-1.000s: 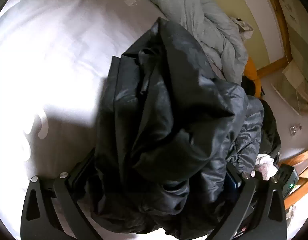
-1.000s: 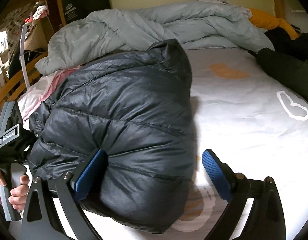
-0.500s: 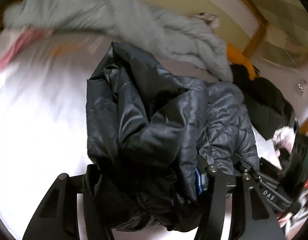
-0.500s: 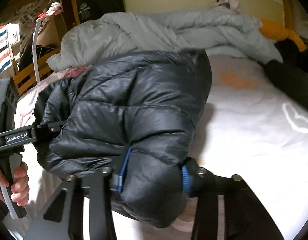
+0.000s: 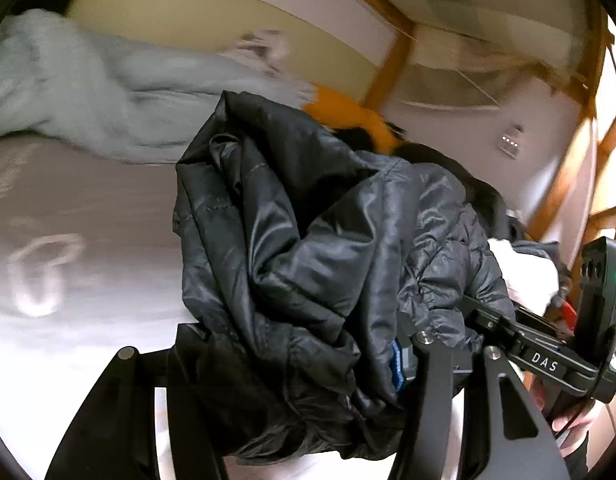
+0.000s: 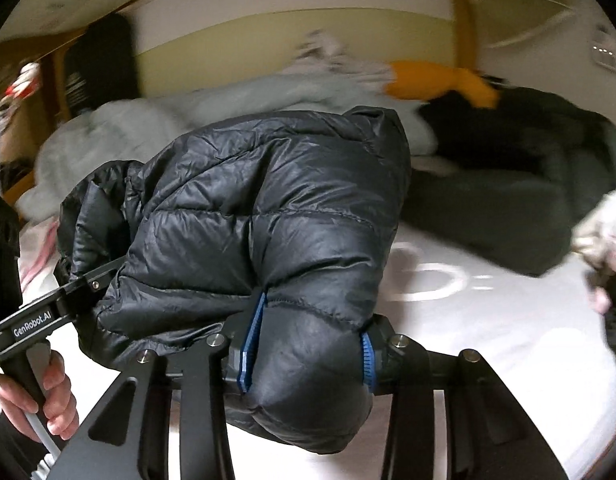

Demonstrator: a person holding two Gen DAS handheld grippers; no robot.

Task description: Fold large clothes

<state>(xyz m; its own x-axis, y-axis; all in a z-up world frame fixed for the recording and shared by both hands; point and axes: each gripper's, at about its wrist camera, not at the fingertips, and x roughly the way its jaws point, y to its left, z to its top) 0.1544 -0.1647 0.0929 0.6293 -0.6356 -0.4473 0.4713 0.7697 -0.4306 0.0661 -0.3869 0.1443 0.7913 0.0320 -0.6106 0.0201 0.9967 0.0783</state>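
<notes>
A folded black puffer jacket [image 5: 308,248] hangs bunched between both grippers, lifted above the white bed sheet [image 5: 68,272]. My left gripper [image 5: 292,360] is shut on one end of the jacket; its left finger is buried in fabric. My right gripper [image 6: 308,344] is shut on the other end of the jacket [image 6: 268,216], its blue pads [image 6: 254,332] pressing into the padding. The left gripper's body also shows at the left of the right wrist view [image 6: 32,324], the right gripper's body at the right of the left wrist view [image 5: 547,364].
A pale blue duvet [image 6: 212,108] is heaped at the head of the bed. An orange item [image 6: 439,80] and dark clothes [image 6: 507,176] lie at the far right. A wooden bed frame [image 5: 391,64] stands against the wall. The sheet [image 6: 487,320] has a white printed pattern.
Both grippers closed on the jacket and lifted it off the sheet. Both views have tilted upward and swung right, showing more wall and bed frame.
</notes>
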